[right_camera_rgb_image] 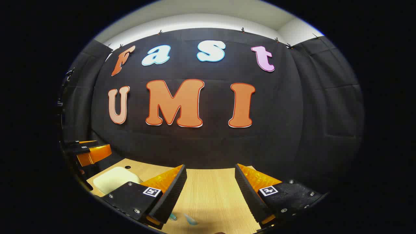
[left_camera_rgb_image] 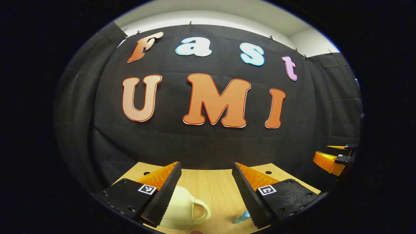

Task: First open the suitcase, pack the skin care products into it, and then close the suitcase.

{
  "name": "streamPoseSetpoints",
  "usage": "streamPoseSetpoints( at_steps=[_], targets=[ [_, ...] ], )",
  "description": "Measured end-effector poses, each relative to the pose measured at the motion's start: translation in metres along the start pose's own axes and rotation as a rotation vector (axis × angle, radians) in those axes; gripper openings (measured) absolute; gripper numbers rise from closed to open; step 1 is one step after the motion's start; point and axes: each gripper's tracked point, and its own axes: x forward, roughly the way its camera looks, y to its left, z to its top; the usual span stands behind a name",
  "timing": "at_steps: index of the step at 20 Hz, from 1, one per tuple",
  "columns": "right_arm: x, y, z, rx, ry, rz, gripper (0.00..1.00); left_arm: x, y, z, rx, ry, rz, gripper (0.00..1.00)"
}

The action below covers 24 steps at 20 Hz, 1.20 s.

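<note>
In the left gripper view a cream suitcase (left_camera_rgb_image: 182, 208) with a looped handle lies closed on the wooden table (left_camera_rgb_image: 214, 188), just below and partly behind my left finger. My left gripper (left_camera_rgb_image: 206, 167) is open and holds nothing. A small pale-blue skin care item (left_camera_rgb_image: 242, 217) peeks out beside the right finger. In the right gripper view my right gripper (right_camera_rgb_image: 210, 167) stands open over the table, empty. Two small bluish skin care items (right_camera_rgb_image: 190, 219) lie near the bottom edge. The cream suitcase (right_camera_rgb_image: 113, 178) sits to the left, partly hidden by the left finger.
The right gripper (left_camera_rgb_image: 321, 152) hangs at the far right of the left gripper view, above the table's edge. The left gripper (right_camera_rgb_image: 103, 145) shows at the far left of the right gripper view, above the suitcase. Small round holes (left_camera_rgb_image: 268, 172) mark the table's back edge by the black cloth wall.
</note>
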Motion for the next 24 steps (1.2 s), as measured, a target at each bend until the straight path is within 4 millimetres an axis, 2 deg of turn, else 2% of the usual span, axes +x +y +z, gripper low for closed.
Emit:
streamPoseSetpoints(
  at_steps=[15,24],
  targets=[
    [-0.013,-0.010,-0.007,-0.010,0.016,-0.019,0.94,-0.011,0.000,-0.010,-0.010,0.018,0.006,0.97],
    [-0.017,-0.007,-0.009,-0.010,0.021,-0.013,0.94,-0.015,0.007,-0.016,0.009,0.025,0.023,0.97]
  ],
)
